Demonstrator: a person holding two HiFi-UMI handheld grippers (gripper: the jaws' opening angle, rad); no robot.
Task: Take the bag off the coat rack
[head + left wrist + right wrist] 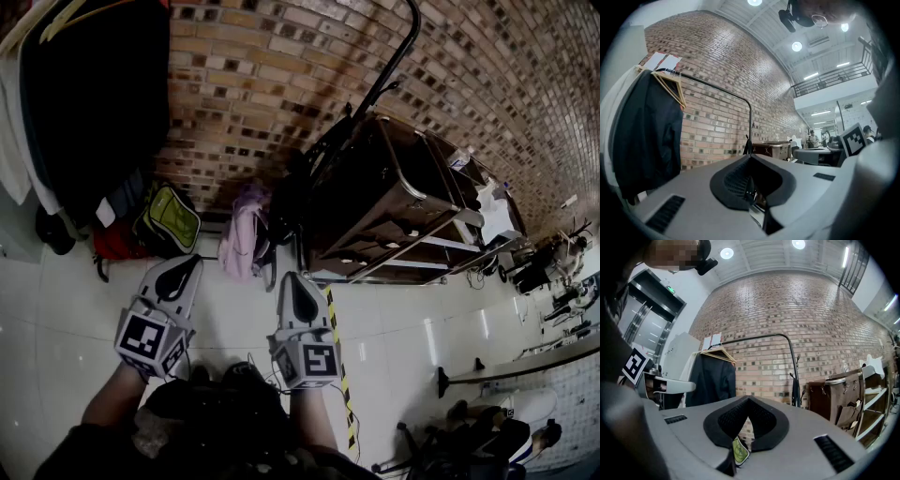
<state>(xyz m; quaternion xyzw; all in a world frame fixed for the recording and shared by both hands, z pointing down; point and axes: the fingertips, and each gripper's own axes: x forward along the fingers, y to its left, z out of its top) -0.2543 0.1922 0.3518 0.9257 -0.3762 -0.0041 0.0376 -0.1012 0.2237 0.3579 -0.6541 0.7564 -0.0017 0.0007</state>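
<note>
A black coat rack stands against the brick wall, with a dark jacket hanging at its left end. Below it, by the floor, are a green-and-black bag, a pink bag and a red bag; whether any of them hangs from the rack I cannot tell. My left gripper and right gripper are held low over the floor, well short of the bags, both shut and empty. The rack's rail and jacket show ahead in the right gripper view, and the green bag peeks through between the jaws.
A brown metal cart stands to the right of the rack. Yellow-black tape runs along the white tiled floor. Wooden hangers hang on the rail. Work tables and sewing machines stand far right.
</note>
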